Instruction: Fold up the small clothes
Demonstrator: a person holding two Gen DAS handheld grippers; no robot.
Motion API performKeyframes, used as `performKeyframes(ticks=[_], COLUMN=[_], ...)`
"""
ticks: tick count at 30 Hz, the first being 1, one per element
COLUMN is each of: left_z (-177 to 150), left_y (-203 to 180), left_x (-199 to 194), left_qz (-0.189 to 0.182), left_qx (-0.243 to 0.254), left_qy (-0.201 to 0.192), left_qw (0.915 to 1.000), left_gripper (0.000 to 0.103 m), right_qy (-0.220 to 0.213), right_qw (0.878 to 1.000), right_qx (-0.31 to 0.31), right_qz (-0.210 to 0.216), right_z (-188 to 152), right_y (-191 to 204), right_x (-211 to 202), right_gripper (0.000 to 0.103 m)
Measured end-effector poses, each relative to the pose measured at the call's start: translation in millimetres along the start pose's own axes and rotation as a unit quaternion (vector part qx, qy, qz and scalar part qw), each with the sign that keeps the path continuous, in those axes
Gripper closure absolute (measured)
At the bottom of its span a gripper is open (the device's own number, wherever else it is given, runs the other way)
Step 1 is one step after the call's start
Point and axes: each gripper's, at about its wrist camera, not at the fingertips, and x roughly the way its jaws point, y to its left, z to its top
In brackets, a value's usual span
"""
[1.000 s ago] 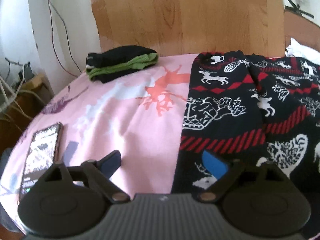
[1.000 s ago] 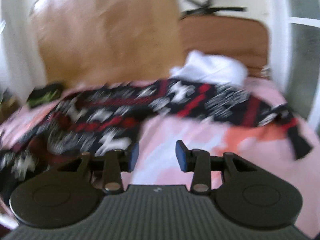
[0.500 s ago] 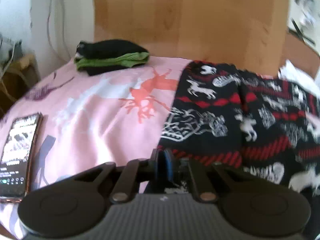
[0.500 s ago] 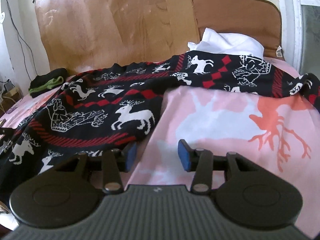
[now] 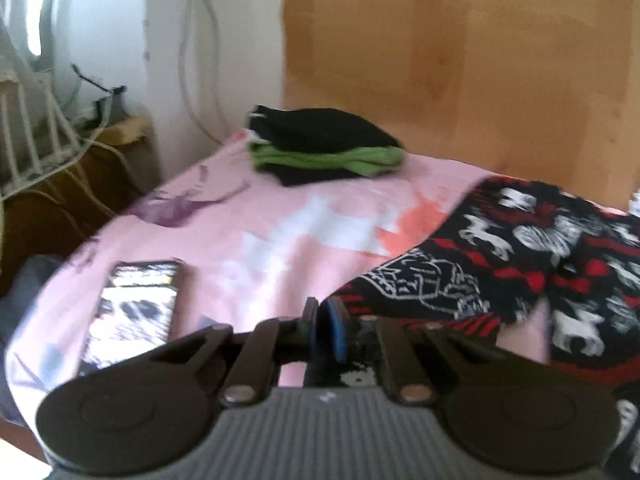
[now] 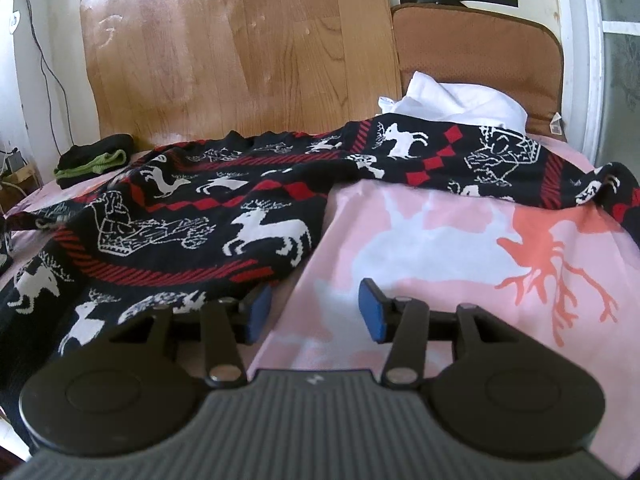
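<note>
Tilted downward, the left gripper [image 5: 325, 330] is clenched on the edge of the black knitted garment with red bands and white reindeer [image 5: 500, 268], which spreads to its right. The right gripper [image 6: 314, 312], also angled down, has jaws that have just been opening over the pink sheet [image 6: 420, 240], the garment's edge just left of it.

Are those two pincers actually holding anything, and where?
The left gripper is shut on the reindeer-patterned garment's near edge. The right gripper, jaws just opening, holds nothing.

Bed with pink deer-print sheet [image 6: 460, 240]. On it: black, red and white reindeer knit [image 6: 180, 216] spread across left and far side; folded black-and-green stack [image 5: 324, 146] at far left; phone [image 5: 134, 306] near left edge, screen lit; white cloth [image 6: 456, 102] far right.
</note>
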Motion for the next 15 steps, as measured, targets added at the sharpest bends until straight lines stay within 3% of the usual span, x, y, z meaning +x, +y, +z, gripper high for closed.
performKeyframes(ticks=[6,11,12,13,15], left_z=[33.3,41.2,38.1,33.6,23.2], left_y=[13.4,21.6,22.6,22.5,16.4], left_x=[34.2,50.3,41.1,27.8,-1.7], left_qz=[0.111,0.142,0.130,0.094,0.020], left_qx=[0.002,-0.038,-0.034,-0.029,-0.015], left_qy=[-0.033,-0.004,-0.006,-0.011,-0.017], left_qw=[0.9933,0.9891,0.9910,0.9951,0.9995], left_gripper=[0.096,0.093,0.091,0.089,0.070], right_qy=[0.005,0.000,-0.004,-0.005,0.003], right_qw=[1.000,0.999,0.998,0.997,0.995], right_qx=[0.005,0.045,0.052,0.057,0.062], right_qz=[-0.001,0.019,0.032,0.046,0.084], right_z=[1.7,3.0,2.4,2.0,1.2], right_y=[0.6,-8.3,-11.0,-12.0,-13.2], right_x=[-0.6,-18.0,-24.8,-29.7,-37.1], right_gripper=[0.051,0.051,0.051,0.051,0.051])
